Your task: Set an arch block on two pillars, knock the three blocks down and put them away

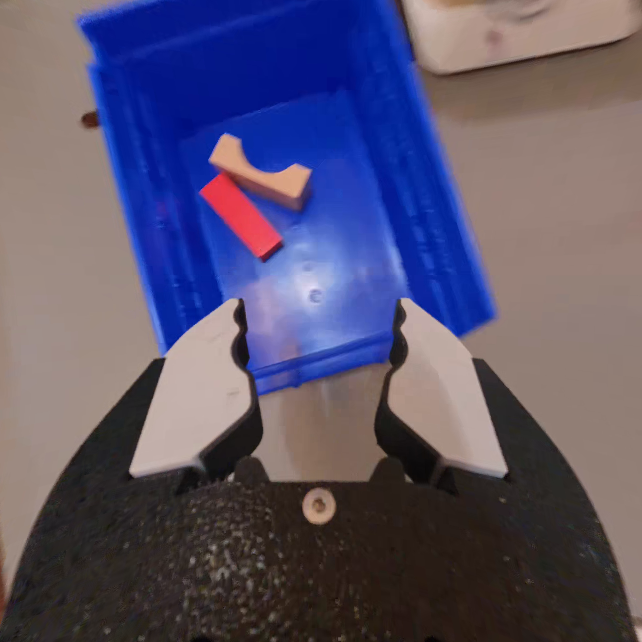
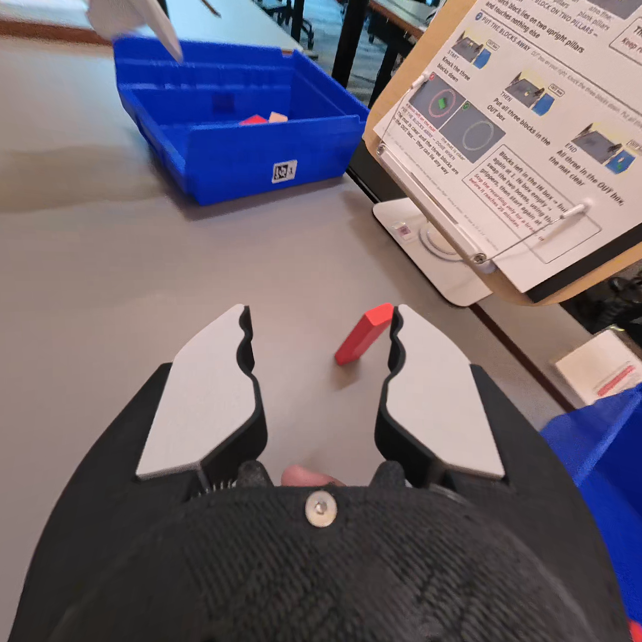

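Observation:
My left gripper is open and empty, over the near rim of a blue bin. On the bin's floor lie a flat red block and a tan arch-shaped block, touching at one end. My right gripper is open, low over the grey table. A second red block stands tilted between its fingers, its upper end against the right fingertip. The bin sits farther back in the right wrist view, with one finger of the left gripper above it.
A tilted board with a printed sheet stands on a white base at the table's right edge. Another blue box is at the lower right, a white box behind it. A white object lies beyond the bin.

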A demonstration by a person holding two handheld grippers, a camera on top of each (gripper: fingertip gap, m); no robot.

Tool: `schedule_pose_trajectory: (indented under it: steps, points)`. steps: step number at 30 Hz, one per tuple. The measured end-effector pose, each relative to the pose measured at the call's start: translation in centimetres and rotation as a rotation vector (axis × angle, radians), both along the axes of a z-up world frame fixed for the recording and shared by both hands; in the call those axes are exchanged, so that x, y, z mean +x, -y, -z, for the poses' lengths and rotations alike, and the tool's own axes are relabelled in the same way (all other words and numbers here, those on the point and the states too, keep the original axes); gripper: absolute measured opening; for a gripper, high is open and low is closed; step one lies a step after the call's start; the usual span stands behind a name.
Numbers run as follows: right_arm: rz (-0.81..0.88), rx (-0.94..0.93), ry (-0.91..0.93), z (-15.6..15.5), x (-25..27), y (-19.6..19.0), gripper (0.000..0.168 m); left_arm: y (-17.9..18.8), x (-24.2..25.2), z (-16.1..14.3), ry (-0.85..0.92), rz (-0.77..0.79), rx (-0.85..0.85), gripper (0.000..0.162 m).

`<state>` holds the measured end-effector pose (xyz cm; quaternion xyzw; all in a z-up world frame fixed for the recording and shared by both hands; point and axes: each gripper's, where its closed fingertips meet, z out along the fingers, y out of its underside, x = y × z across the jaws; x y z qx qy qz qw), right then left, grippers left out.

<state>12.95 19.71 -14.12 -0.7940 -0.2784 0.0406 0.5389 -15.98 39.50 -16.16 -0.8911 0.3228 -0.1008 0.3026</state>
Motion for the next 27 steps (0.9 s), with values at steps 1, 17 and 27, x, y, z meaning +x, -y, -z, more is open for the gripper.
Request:
schedule_pose_trajectory:
  steps: [1,17,27]
  points:
    - [0.002,0.006,-0.031,0.1,-0.4,0.2,0.076,-1.7,-0.6,0.9,-0.053,-0.051,-0.028,0.083]
    - [-0.001,0.021,-0.083,0.9,-0.8,1.9,0.074,-10.5,-1.5,12.8,-0.207,-0.390,-0.291,0.062]
    - [0.000,0.004,-0.061,1.6,-1.3,3.5,0.074,-10.6,-0.3,12.9,-0.192,-0.337,-0.238,0.038]
